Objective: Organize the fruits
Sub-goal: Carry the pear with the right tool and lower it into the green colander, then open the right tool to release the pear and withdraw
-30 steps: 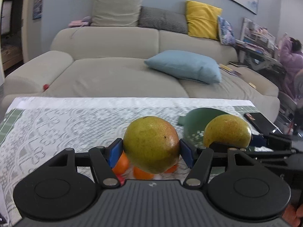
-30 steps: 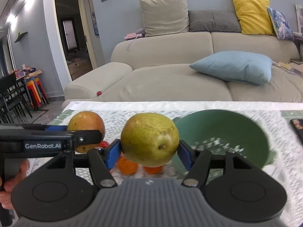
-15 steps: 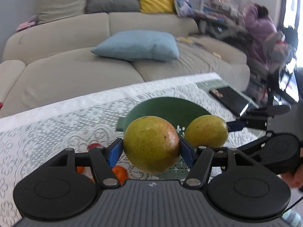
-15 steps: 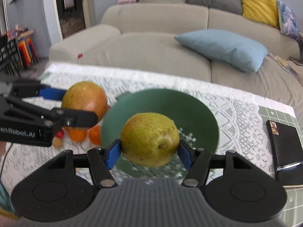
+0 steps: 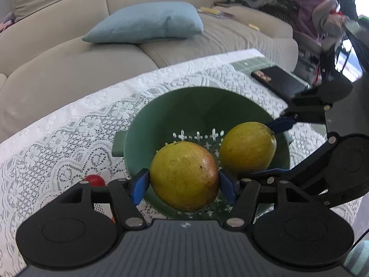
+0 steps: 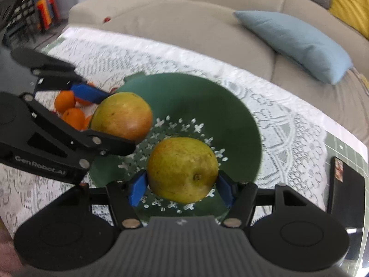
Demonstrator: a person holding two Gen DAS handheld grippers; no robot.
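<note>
Hovering over the green colander (image 5: pixel 161 115), both tongs are carrying fruit. The left tongs (image 5: pixel 184 185) are clamping a yellow-green pear with a reddish blush (image 5: pixel 184 175) between blue pads, above the colander's near rim. The right tongs (image 6: pixel 182 190) are gripping a second pear (image 6: pixel 182 169) over the perforated bottom, close beside the first. Several oranges (image 6: pixel 69 110) and a small red fruit (image 5: pixel 94 180) are lying on the lace-covered surface (image 5: pixel 57 138) left of the colander.
</note>
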